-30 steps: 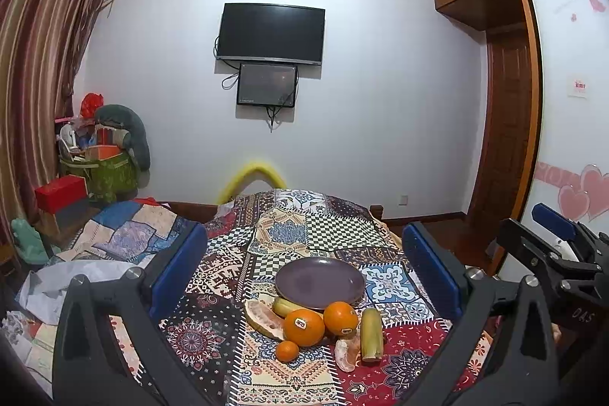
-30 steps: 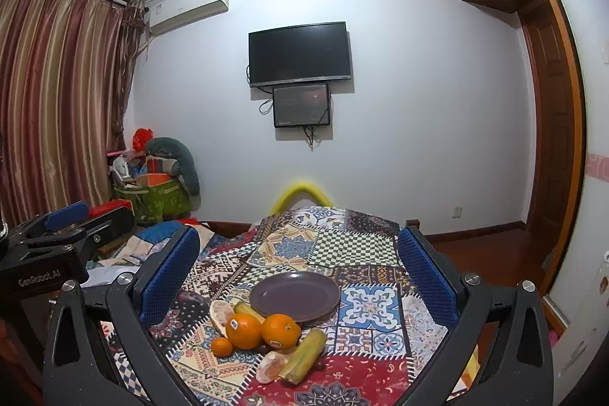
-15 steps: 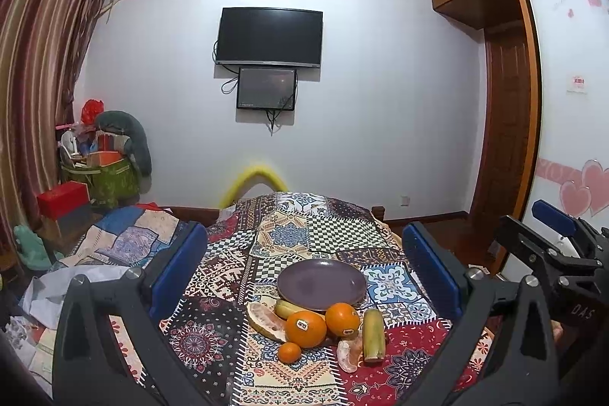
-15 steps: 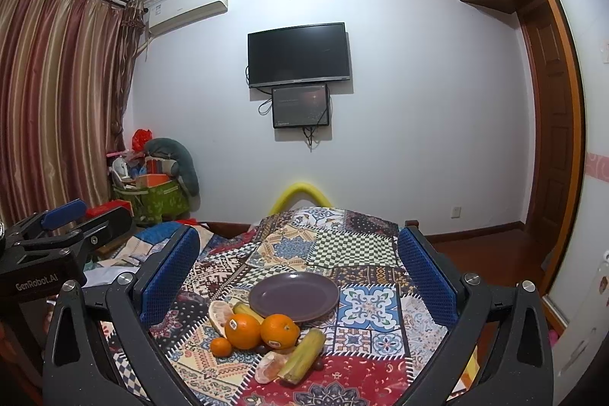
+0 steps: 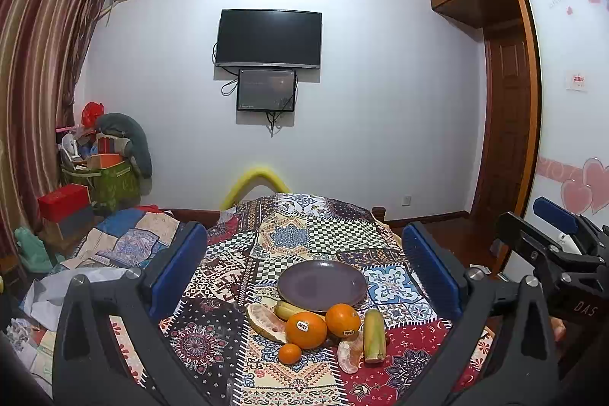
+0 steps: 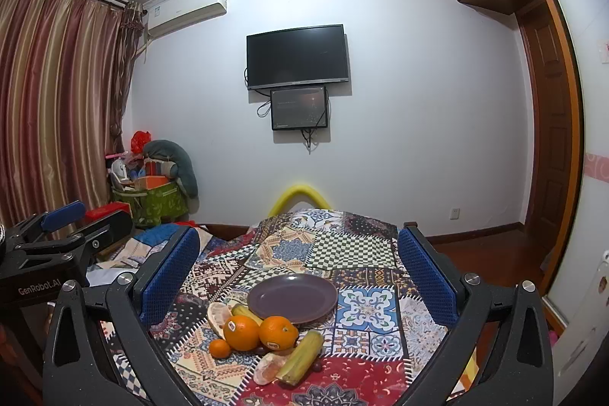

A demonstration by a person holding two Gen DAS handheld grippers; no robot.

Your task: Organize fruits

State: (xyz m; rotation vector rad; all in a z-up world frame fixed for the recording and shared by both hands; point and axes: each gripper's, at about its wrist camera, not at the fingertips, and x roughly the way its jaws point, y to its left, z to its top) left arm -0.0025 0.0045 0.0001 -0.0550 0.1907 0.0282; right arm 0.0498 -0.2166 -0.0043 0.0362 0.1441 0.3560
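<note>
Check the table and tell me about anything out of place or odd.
The purple plate sits bare while all the fruit lies in a heap on the patterned cloth just in front of it. A peeled citrus piece and a cut pomelo wedge rest directly on the fabric. Nothing looks spilled.

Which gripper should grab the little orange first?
Probably the left gripper. The little orange lies on the left edge of the fruit pile, nearer that side. Both grippers are open and empty, back from the plate.
</note>
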